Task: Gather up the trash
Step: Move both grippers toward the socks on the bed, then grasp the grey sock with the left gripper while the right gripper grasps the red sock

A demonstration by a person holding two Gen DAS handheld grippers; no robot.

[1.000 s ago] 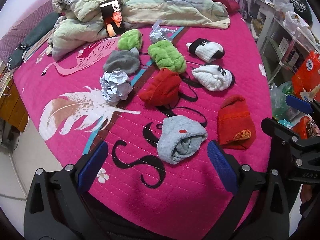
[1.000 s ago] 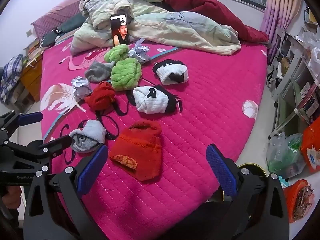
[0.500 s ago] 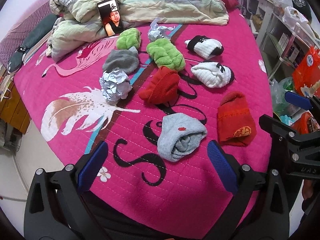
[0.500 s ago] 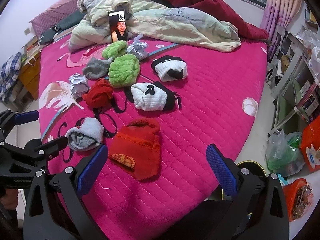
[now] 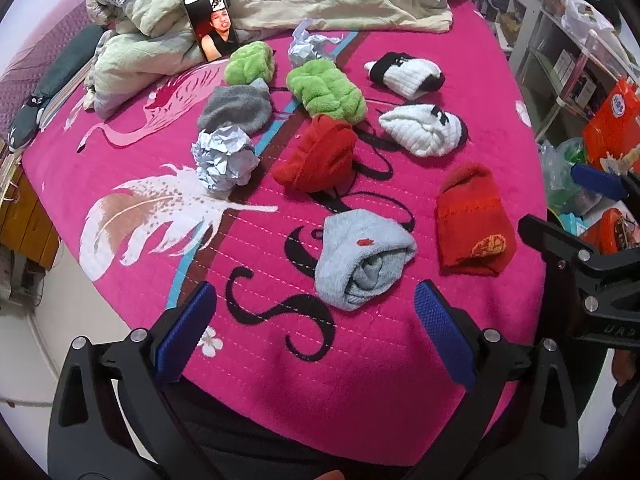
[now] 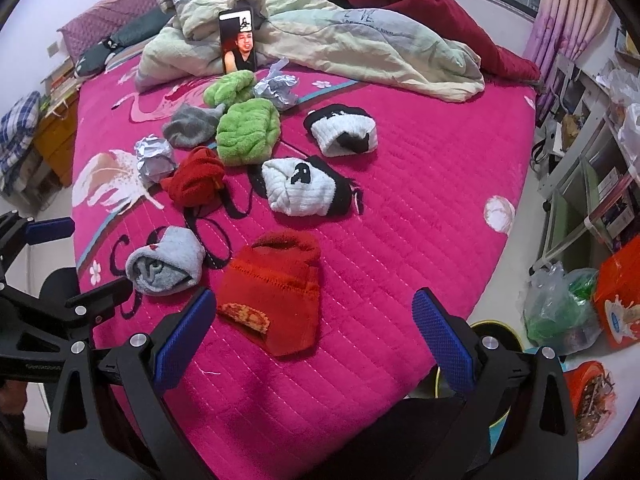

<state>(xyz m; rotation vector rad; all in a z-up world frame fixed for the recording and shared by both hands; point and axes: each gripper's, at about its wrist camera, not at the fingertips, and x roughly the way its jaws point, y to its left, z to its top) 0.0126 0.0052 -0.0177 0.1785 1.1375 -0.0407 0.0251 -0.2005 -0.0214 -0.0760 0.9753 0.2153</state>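
- Your left gripper (image 5: 316, 324) hangs over the near bed edge, jaws spread wide, holding nothing.
- Your right gripper (image 6: 314, 326) likewise: released, empty, above the orange-red sock (image 6: 272, 292).
- Trash is two crumpled paper balls: near paper ball (image 5: 225, 158) sits left of the dark red sock (image 5: 318, 154), just beside the grey sock (image 5: 236, 108); far paper ball (image 5: 308, 46) lies up by the bedding (image 5: 320, 0), next to the propped phone (image 5: 211, 22).
- Socks are mixed in as distractors, probably; skip them.
- Left side looks closer to the near ball, so reach with that one.
- Orange bin (image 6: 592, 396) on the floor to the right already holds debris, likely the drop spot.
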